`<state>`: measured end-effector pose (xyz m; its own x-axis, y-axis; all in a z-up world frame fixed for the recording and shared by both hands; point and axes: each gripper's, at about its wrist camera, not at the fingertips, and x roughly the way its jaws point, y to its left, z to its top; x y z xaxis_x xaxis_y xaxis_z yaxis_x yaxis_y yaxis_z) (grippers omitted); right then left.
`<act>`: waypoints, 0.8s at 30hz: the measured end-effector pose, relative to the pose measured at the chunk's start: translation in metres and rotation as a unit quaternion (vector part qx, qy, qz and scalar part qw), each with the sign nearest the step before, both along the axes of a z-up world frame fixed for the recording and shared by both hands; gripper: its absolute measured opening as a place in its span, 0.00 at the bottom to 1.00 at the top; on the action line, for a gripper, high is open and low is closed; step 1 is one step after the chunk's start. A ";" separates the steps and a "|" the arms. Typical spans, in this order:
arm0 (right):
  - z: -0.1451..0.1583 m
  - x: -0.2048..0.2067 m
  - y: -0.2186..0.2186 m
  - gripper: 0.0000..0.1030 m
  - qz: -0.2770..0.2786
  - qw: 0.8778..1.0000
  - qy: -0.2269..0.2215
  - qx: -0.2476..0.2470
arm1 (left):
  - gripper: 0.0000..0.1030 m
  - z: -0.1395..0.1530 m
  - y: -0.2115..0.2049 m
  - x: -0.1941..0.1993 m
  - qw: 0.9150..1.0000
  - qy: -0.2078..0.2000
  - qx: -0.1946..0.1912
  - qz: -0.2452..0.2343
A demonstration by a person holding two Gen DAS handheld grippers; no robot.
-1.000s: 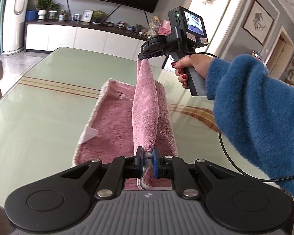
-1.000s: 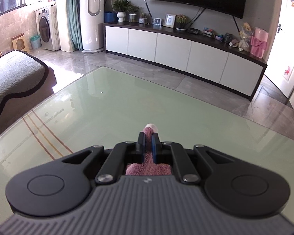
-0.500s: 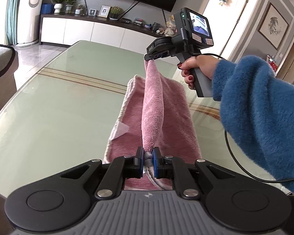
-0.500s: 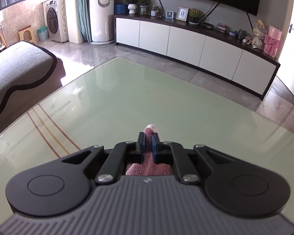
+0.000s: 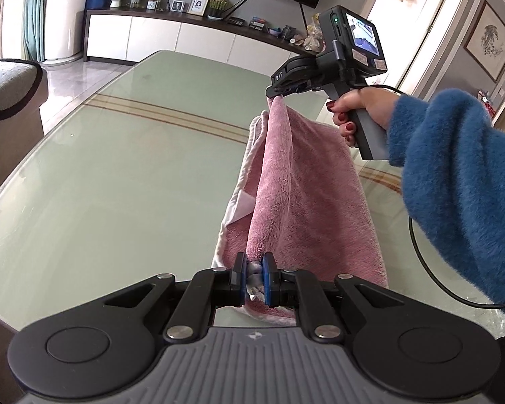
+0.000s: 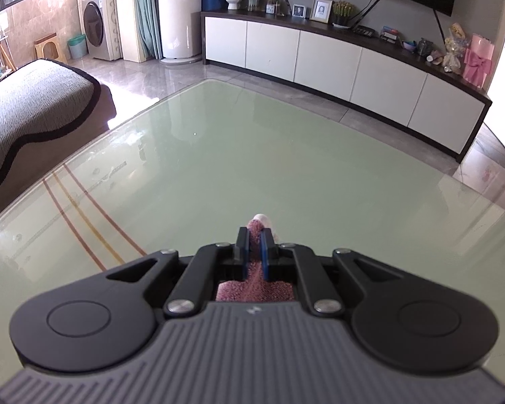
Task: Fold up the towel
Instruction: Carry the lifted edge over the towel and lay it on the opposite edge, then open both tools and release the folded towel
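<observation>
Our left gripper (image 5: pixel 254 277) clamps near corner of pink towel (image 5: pixel 306 198). Towel's lower layer rests on glass table (image 5: pixel 124 181), upper layer lifted. Farther off, our right gripper (image 5: pixel 275 93) pinches far corner above table.

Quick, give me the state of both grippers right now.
Left gripper: shut on a corner of the pink towel.
Right gripper: shut on another corner of the towel, held up above the glass table.

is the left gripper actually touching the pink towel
Touching. The left wrist view shows the left gripper with its jaws clamped on the hem of the pink towel.
</observation>
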<state>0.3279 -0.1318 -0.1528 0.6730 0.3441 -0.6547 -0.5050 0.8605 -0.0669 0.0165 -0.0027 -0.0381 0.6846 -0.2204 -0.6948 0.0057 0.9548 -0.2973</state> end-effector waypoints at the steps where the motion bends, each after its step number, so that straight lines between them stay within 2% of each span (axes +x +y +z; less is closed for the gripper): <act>1: -0.001 0.001 0.001 0.07 0.000 1.000 0.001 -0.001 | 0.10 0.000 0.000 -0.001 1.000 0.002 0.001 0.001; 8: -0.006 0.003 0.005 0.08 -0.001 1.000 0.007 -0.004 | 0.10 -0.005 0.004 0.003 1.000 0.012 0.006 0.006; 13: -0.002 0.001 0.003 0.15 -0.002 1.000 -0.001 0.001 | 0.11 -0.001 -0.003 0.001 1.000 0.013 0.011 0.008; 17: 0.004 -0.004 0.001 0.25 0.000 1.000 -0.013 0.004 | 0.15 -0.002 -0.005 0.001 1.000 0.011 0.017 0.010; 24: 0.014 -0.016 -0.004 0.26 0.005 1.000 -0.025 0.008 | 0.18 -0.002 0.000 0.001 0.999 0.006 0.028 0.026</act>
